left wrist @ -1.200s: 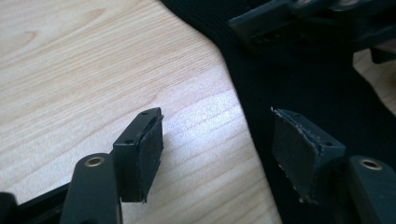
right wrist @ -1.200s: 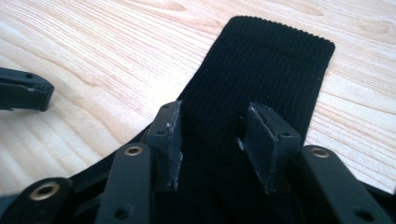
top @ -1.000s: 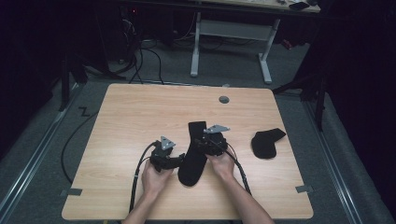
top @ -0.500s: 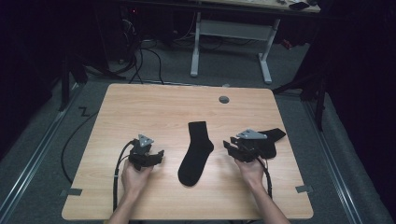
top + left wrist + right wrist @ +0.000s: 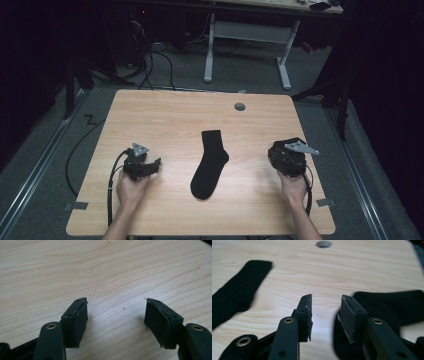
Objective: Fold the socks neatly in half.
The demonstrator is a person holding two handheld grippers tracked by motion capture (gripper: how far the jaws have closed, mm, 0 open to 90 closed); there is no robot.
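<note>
Black sock (image 5: 210, 164) lies flat, cuff toward the far edge, toe toward the person, between two empty, parted tools.

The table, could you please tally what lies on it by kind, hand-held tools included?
Black socks: 2, one laid flat mid-table, one by the right gripper's fingers.
Grippers: 2, left gripper and right gripper, both open with nothing between them.
Total: 4
</note>
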